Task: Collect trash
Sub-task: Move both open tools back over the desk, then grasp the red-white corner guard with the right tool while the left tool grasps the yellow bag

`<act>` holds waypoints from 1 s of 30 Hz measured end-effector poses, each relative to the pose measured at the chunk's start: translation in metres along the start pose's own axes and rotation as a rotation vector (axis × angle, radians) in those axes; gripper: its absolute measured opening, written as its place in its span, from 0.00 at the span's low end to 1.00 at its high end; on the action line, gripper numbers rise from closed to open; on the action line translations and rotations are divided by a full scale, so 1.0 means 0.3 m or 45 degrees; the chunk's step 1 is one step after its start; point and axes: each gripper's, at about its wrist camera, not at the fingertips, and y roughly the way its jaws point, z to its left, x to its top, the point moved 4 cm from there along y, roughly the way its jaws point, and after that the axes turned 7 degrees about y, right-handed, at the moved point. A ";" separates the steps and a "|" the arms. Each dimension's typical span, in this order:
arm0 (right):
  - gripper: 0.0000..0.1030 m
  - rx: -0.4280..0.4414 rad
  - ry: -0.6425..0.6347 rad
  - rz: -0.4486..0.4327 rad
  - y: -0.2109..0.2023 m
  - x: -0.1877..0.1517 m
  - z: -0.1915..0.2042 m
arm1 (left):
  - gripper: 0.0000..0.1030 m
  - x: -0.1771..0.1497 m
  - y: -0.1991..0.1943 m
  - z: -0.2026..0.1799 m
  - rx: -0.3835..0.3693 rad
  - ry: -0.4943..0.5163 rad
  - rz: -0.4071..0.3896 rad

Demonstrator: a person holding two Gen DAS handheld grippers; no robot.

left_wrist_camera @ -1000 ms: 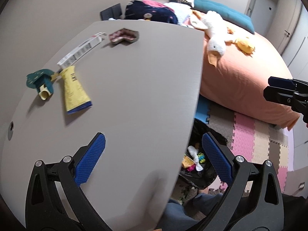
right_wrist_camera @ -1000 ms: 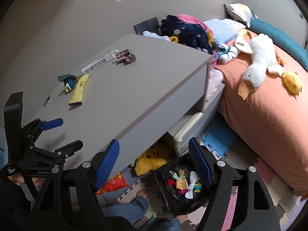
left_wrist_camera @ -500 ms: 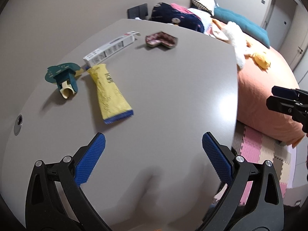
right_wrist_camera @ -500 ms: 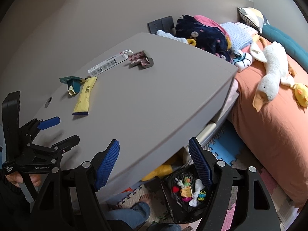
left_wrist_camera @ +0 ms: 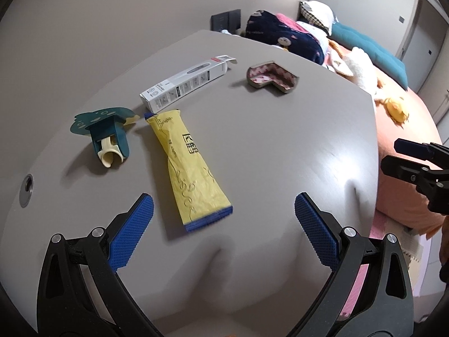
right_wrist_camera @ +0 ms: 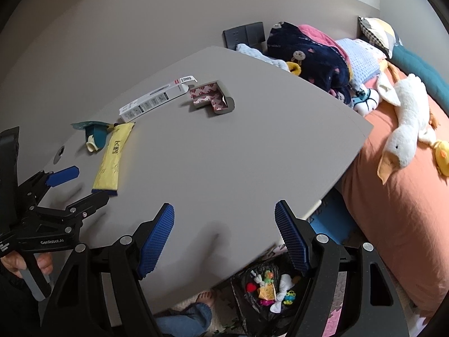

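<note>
Left wrist view: flattened yellow tube wrapper with blue crimped end [left_wrist_camera: 188,168], centre frame on grey tabletop [left_wrist_camera: 280,154], blue end between the wide-open fingers of the left gripper [left_wrist_camera: 224,214]. White printed carton [left_wrist_camera: 186,84] and teal card holder [left_wrist_camera: 105,132] upper left.

Right wrist view: right gripper [right_wrist_camera: 224,230] spread open, empty, above table's near edge. Black-lined bin of small coloured scraps [right_wrist_camera: 266,289] at bottom centre.

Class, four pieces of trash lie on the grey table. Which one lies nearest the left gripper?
The yellow tube. Its blue crimped end lies just ahead of the open left gripper; the teal holder, white box and L-shaped corner guard lie farther off.
</note>
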 end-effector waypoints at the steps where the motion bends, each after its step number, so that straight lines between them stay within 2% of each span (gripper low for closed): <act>1: 0.73 -0.003 -0.005 -0.001 0.013 0.015 0.002 | 0.94 0.006 0.010 0.007 -0.002 -0.011 0.004; 4: 0.73 -0.009 -0.013 -0.003 0.052 0.055 0.011 | 0.92 0.024 0.038 0.025 -0.007 -0.041 0.019; 7: 0.73 -0.005 -0.016 -0.008 0.087 0.093 0.020 | 0.84 0.039 0.069 0.044 -0.025 -0.091 0.051; 16: 0.73 -0.002 -0.049 -0.005 0.226 0.232 0.072 | 0.78 0.072 0.135 0.097 0.003 -0.150 0.087; 19: 0.73 -0.012 -0.065 0.005 0.263 0.259 0.082 | 0.67 0.078 0.163 0.111 -0.002 -0.171 0.110; 21: 0.73 -0.022 -0.075 0.012 0.291 0.281 0.088 | 0.56 0.079 0.185 0.117 -0.013 -0.183 0.138; 24: 0.73 -0.029 -0.076 0.022 0.329 0.312 0.087 | 0.49 0.088 0.201 0.120 0.012 -0.179 0.143; 30: 0.73 -0.050 -0.101 0.047 0.404 0.363 0.089 | 0.45 0.107 0.212 0.132 0.023 -0.165 0.136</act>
